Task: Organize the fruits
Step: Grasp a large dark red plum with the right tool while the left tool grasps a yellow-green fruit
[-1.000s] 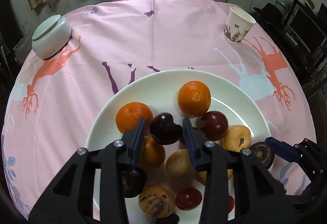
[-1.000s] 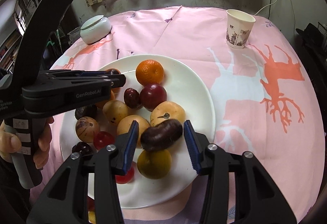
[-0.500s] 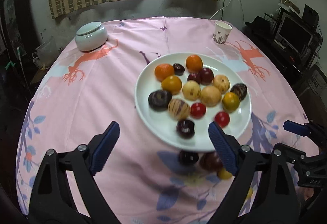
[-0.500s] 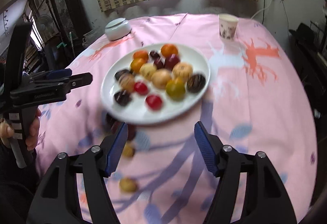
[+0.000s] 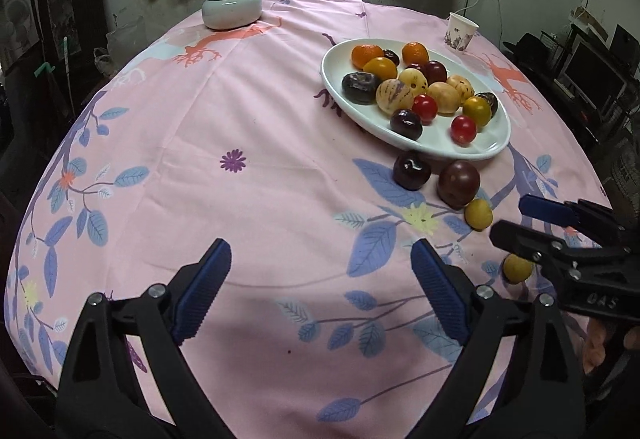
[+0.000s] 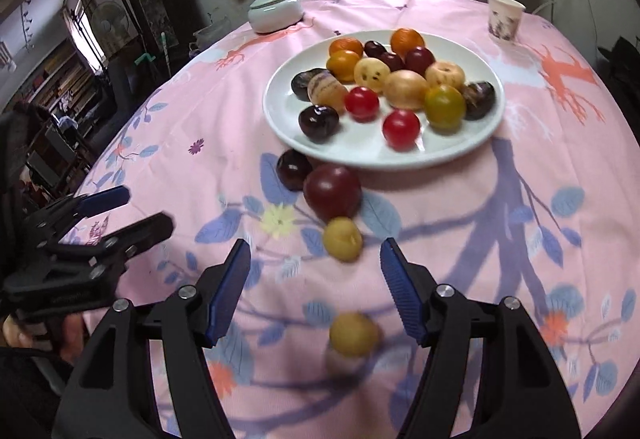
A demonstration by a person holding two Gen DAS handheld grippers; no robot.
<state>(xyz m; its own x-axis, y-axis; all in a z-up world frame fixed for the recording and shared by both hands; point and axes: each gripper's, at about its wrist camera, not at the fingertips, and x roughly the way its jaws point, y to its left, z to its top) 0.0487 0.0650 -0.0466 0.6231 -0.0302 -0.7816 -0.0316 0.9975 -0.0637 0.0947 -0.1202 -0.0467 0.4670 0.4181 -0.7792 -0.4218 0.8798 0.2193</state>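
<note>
Both grippers pulled back off the plate (image 6: 288, 127), fingers released, leaving four fruits on the cloth (image 5: 240, 199).

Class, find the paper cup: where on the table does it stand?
In both wrist views the paper cup stands upright at the table's far right, on the pink cloth just beyond the white plate.

White plate (image 6: 280, 119) heaped with small fruits: oranges, yellow, red, dark purple. Four loose on cloth just off plate's near rim: dark cherry-like fruit (image 6: 294, 169), touching bigger maroon plum (image 6: 333, 192), then small yellow fruit (image 6: 342, 239), another yellow fruit (image 6: 353, 333) farthest from plate.
</note>
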